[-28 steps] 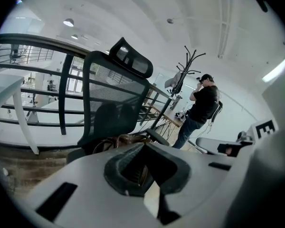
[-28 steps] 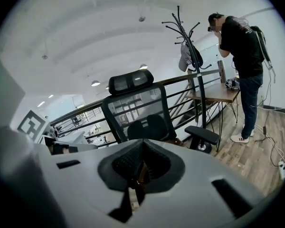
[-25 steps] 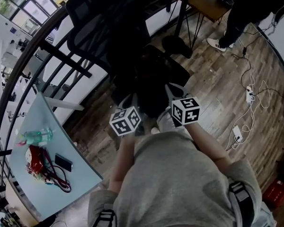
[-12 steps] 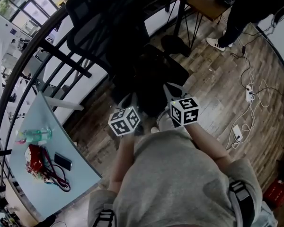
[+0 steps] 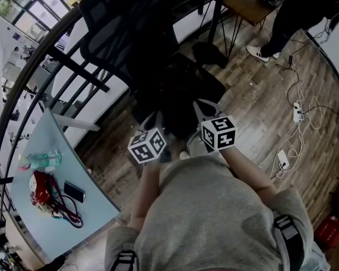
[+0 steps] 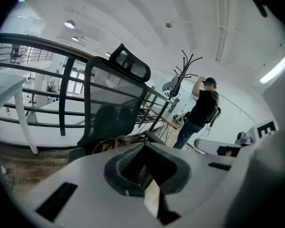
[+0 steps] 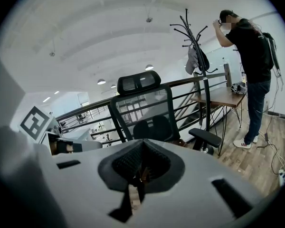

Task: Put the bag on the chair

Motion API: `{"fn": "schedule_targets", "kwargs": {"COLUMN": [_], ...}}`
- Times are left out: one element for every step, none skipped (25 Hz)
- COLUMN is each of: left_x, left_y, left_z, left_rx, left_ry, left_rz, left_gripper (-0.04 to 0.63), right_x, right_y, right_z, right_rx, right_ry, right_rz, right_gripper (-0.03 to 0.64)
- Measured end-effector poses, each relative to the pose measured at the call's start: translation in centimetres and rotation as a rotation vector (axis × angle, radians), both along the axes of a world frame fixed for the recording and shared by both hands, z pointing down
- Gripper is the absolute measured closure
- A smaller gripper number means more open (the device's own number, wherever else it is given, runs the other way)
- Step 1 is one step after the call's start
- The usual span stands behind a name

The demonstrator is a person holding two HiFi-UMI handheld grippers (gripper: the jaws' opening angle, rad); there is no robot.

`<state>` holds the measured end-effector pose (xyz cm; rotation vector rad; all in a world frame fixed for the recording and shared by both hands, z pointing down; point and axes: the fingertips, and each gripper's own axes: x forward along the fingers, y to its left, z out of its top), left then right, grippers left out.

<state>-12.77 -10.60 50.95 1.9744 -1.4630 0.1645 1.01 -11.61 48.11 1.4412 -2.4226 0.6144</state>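
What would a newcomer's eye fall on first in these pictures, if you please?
The black mesh office chair at the railing fills the middle, with brown bag straps showing at its seat. Just before it, the left gripper and right gripper stand side by side, both shut, their marker cubes bright. A person in black stands by the wooden desk at right.
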Motion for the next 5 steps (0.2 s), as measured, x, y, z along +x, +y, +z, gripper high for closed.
{"fn": "schedule_targets", "kwargs": {"left_x": [-0.03, -0.05, -0.04, -0.01, 0.02], "left_y": [-0.02, 0.0, 0.04, 0.09, 0.15], "left_z": [-0.06, -0.1, -0.14, -0.17, -0.21], "left_rx": [0.0, -0.001, -0.001, 0.0, 0.0], "left_ry": [0.0, 0.0, 0.001, 0.002, 0.003], "left_rz": [-0.001, -0.003, -0.004, -0.004, -0.005], "left_gripper": [0.592, 0.593, 0.593, 0.592, 0.593], "right_x": [0.01, 0.03, 0.05, 0.07, 0.09], "right_y": [-0.02, -0.01, 0.02, 0.08, 0.14], "right_z": [-0.07, -0.14, -0.18, -0.2, -0.22], "right_rx": [0.0, 0.0, 0.001, 0.001, 0.001], "right_ry": [0.0, 0.0, 0.0, 0.0, 0.001], "right_rz": [0.0, 0.0, -0.001, -0.002, -0.003], "right_gripper": [0.612, 0.612, 0.612, 0.612, 0.612]}}
